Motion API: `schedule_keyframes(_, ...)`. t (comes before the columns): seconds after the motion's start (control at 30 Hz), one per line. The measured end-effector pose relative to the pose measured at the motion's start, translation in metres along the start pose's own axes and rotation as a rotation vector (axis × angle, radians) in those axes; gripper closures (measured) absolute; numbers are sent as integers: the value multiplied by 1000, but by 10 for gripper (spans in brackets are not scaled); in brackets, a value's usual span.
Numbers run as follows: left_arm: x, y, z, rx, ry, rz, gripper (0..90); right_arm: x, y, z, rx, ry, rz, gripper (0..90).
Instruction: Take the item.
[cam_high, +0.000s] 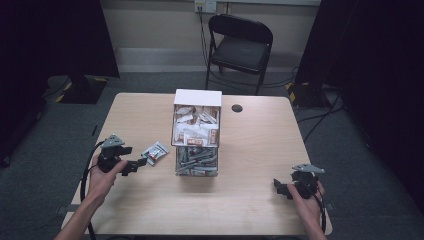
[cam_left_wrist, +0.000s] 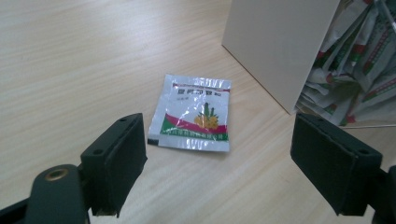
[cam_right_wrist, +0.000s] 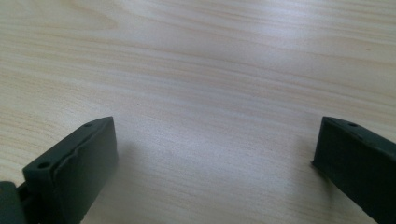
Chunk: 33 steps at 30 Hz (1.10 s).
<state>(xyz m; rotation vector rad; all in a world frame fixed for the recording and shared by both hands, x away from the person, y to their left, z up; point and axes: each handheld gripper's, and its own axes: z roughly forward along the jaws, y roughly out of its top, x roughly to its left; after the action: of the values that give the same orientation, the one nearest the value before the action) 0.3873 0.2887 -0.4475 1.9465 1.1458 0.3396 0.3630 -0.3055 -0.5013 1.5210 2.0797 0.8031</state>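
Both grippers, left (cam_left_wrist: 217, 163) and right (cam_right_wrist: 215, 172), gape wide; a flat glossy foil sachet (cam_left_wrist: 194, 113) lies on the pale wood-grain table (cam_left_wrist: 70, 60).

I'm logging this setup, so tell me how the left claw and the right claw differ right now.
The left claw sits at the table's left, its jaws aimed at a loose packet lying flat beside the dispenser box; the right claw sits near the table's right front edge, facing bare wood. The left lies closer to the box, the right farther off. Both are open, empty and hand-held.

A black folding metal chair (cam_high: 240, 47) is standing at twelve o'clock beyond the pale wooden worktop (cam_high: 150, 200), cables trailing over grey carpeted floor (cam_high: 350, 150).
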Motion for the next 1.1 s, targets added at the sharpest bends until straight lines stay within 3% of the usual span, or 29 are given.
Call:
schedule_keyframes(0.17, 0, -3, -16, -8, 39, 18, 189, 0, 0, 0, 0, 0, 0, 0)
schedule_keyframes(0.33, 3, -10, -24, -3, 74, 4, 189, 0, 0, 0, 0, 0, 0, 0)
schedule_keyframes(0.53, 13, -30, -32, -4, 117, -17, 187, 0, 0, 0, 0, 0, 0, 0)
schedule_keyframes(0.67, 20, -42, -35, 5, 166, -43, 187, 0, 0, 0, 0, 0, 0, 0)
schedule_keyframes(0.73, 25, -49, -39, 19, 224, -63, 189, 0, 0, 0, 0, 0, 0, 0)
schedule_keyframes(0.8, 28, -54, -41, 17, 223, -94, 195, 0, 0, 0, 0, -1, 0, 0)
schedule_keyframes(0.97, 30, -69, -41, 54, 213, -94, 194, 0, 0, 0, 0, -4, -1, 0)
schedule_keyframes(1.1, 32, -81, -39, 77, 239, -109, 193, 0, 0, 0, -1, -4, -2, 0)
